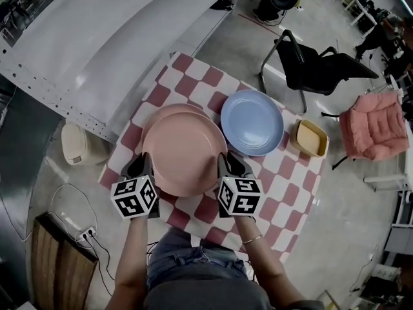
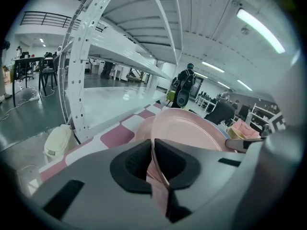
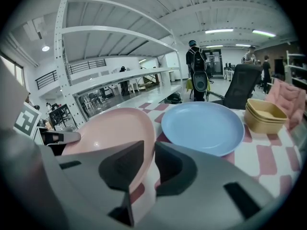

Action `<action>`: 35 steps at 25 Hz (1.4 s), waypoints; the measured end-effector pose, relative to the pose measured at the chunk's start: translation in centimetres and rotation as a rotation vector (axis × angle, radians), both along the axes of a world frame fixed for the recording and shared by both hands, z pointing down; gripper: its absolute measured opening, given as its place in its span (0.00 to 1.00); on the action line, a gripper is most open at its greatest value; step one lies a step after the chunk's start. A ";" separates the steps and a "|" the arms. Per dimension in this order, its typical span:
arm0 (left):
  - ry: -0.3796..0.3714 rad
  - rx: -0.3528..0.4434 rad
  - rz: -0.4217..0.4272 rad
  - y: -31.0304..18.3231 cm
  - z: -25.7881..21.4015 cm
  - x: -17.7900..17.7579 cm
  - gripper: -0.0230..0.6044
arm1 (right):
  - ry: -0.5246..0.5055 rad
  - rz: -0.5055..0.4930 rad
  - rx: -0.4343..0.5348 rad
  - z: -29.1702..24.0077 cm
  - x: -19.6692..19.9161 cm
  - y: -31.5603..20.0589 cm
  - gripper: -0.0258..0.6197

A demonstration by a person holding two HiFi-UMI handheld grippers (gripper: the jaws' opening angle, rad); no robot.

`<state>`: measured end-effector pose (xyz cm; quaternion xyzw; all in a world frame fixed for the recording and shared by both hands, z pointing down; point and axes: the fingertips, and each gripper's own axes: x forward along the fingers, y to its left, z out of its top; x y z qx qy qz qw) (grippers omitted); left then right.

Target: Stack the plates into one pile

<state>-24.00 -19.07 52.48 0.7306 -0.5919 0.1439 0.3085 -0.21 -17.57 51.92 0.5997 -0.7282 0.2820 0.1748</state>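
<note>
Plates: 3 total, 2 pink + 1 blue.

- Top pink plate [image 1: 184, 154]: gripped from both sides, near the front-centre of the checked cloth [image 1: 284, 186].
- L gripper [image 1: 139, 166]: jaws narrow, clamped on the plate's left rim. Rim runs straight through the gap between the pads in the left gripper view.
- R gripper [image 1: 229, 165]: jaws also pinched on the plate, on its right rim. Gap looks a bit wider than on L, w/ rim edge between the pads in the right gripper view.
- 2nd pink plate [image 1: 169, 110]: on the cloth, under/behind the held one, only its far-left arc shows. Held plate covers most of it; can't tell if they touch.
- Blue plate [image 1: 251, 123]: flat on the cloth, just right of the pink pair. Rim is close to the held plate's rim, nothing on it.

Other stuff:
- Yellow bowls [image 1: 312, 138]: nested at the right edge of the cloth, looks like 2, just beside the blue plate.
- Chairs: 2, i.e. 1 black chair [image 1: 316, 66] beyond the table and 1 pink cushioned chair [image 1: 374, 124] to the right.
- 1 cream container [image 1: 76, 144] on the floor, left of the table.
- White frame structure [image 1: 97, 37] on the far-left side.
- Bkgd: 1 person w/ backpack [image 3: 197, 71] standing well off.
</note>
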 end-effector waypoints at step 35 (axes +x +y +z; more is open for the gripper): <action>-0.129 0.000 0.156 -6.5 3.1 -0.6 0.14 | 0.075 0.078 -0.072 3.4 -1.0 -3.8 0.14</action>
